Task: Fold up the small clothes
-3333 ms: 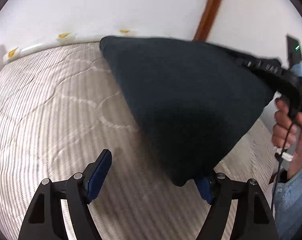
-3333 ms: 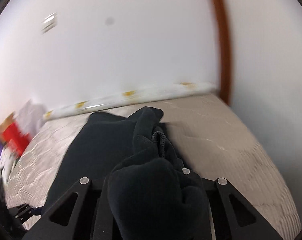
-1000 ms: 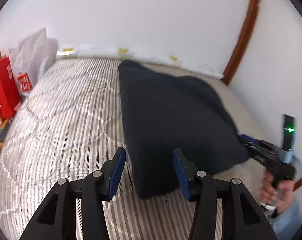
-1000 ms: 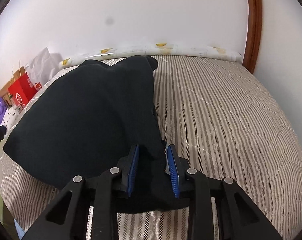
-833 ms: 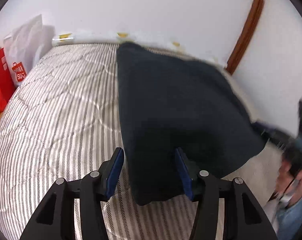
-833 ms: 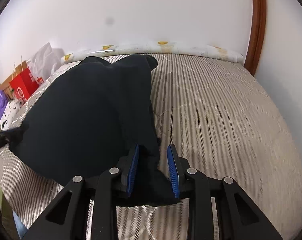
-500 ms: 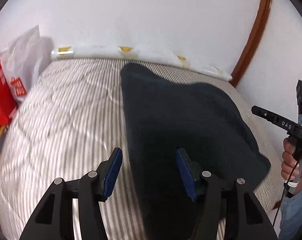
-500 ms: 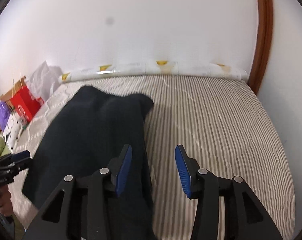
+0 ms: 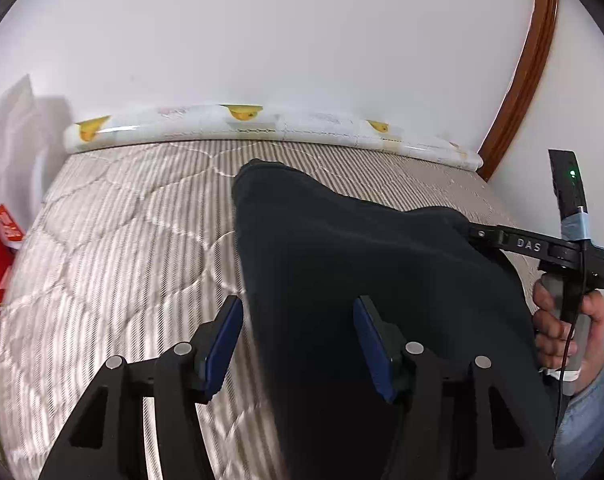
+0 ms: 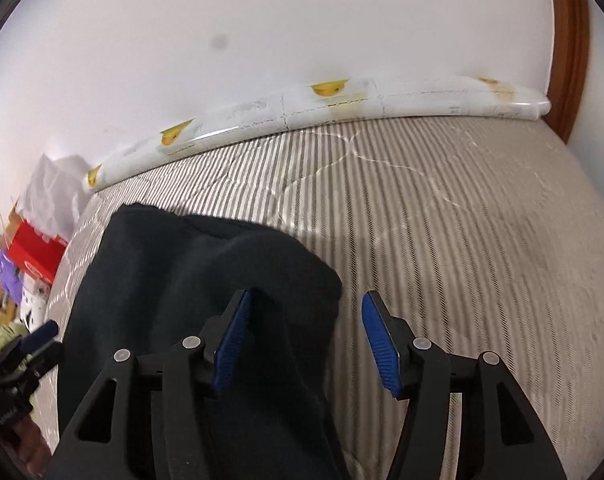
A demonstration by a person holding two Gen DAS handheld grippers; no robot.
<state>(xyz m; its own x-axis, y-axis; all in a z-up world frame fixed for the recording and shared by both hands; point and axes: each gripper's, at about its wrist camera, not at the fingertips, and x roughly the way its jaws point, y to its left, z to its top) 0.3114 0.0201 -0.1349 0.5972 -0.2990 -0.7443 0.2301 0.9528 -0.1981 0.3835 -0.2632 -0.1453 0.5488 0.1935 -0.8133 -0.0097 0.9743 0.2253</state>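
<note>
On the striped mattress (image 9: 113, 240), the dark garment (image 9: 342, 264) lies flat with its long axis running from the near edge toward the patterned bolster (image 9: 261, 128) at the wall. Measured from the garment, the left claw (image 9: 297, 340) hangs over its near left edge, fingers spread and gripping nothing, cloth lying between them. The right claw (image 10: 308, 338) is likewise spread and empty over the near right edge, its left finger above cloth, its right above bare mattress. Each claw seems equally near its own corner, so the next fold probably starts there.
</note>
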